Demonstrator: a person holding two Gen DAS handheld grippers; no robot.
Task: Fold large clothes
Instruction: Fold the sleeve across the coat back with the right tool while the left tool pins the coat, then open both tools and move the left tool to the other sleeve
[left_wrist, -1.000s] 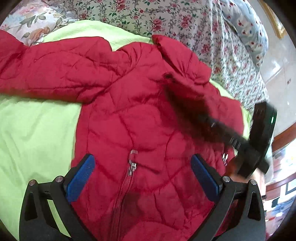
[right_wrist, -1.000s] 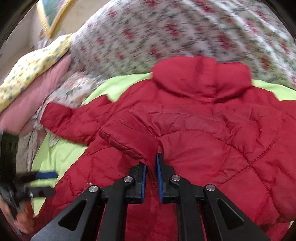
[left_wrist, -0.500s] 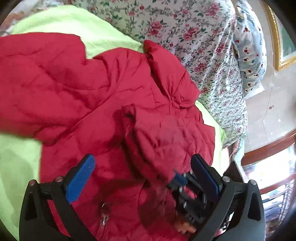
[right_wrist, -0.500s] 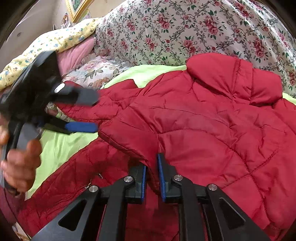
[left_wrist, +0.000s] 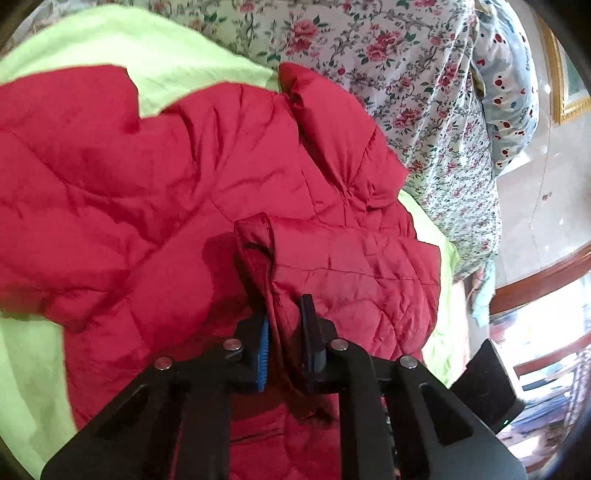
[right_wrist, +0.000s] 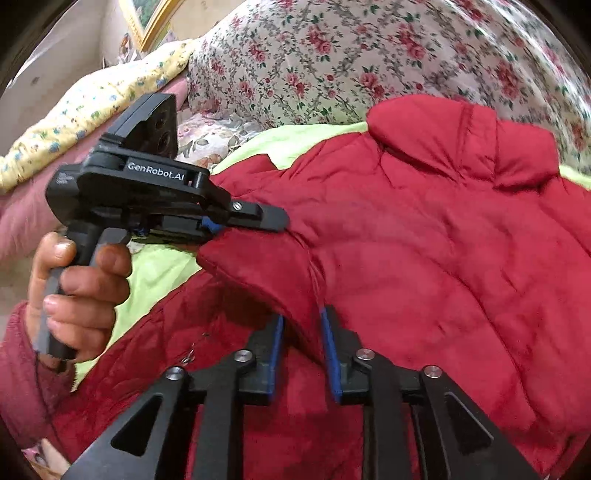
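Black two-finger grippers, blue pads, silver pivot screws on linkage arms. Left gripper (right_wrist: 255, 221), left of frame: white "GenRobot.AI" lettering, angled camera block above. Hand (right_wrist: 79, 291) below it: fuzzy dark-red sleeve (right_wrist: 18, 373).

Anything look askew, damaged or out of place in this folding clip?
Nothing damaged or spilled. The red jacket lies spread on the green sheet, one sleeve folded across its front. The left tool is shut on that sleeve's cuff; the right tool has just loosened there.
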